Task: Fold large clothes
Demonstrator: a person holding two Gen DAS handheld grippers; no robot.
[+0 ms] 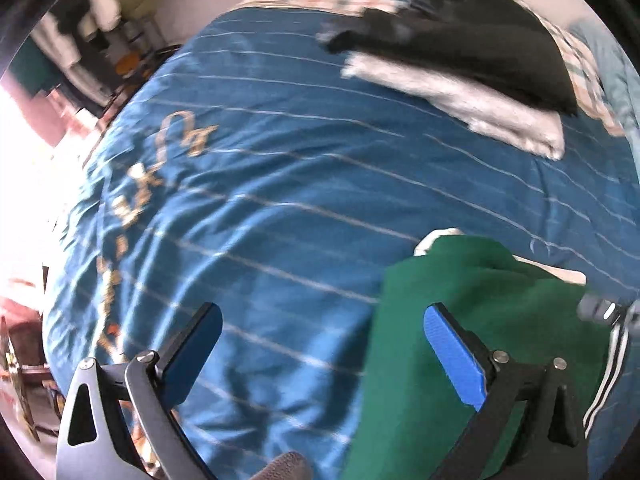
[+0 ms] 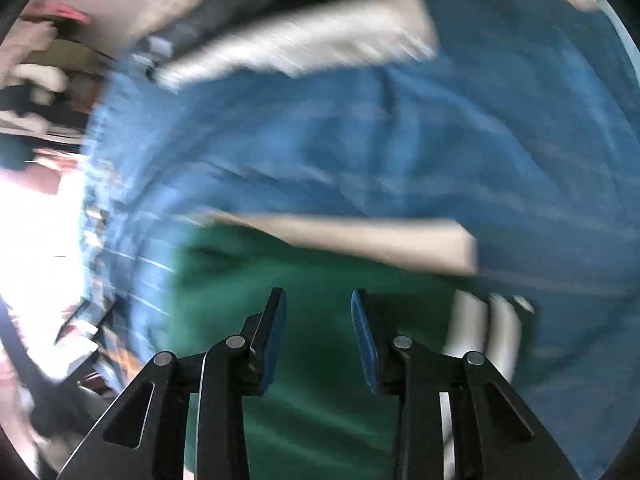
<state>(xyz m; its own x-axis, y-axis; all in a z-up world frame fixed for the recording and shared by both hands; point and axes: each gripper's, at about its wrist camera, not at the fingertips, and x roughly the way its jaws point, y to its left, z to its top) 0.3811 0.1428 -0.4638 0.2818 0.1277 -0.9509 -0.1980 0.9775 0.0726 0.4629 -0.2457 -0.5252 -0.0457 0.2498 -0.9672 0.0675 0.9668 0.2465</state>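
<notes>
Bed with blue striped duvet (image 1: 280, 184) carries a folded stack of dark and white clothes (image 1: 460, 68) at the far side, likely finished pieces. Green garment (image 1: 460, 320) lies near edge, probably next to fold. Left tool (image 1: 322, 340) spread wide, empty; right tool (image 2: 318, 320) parted over green cloth, gripping nothing.
</notes>
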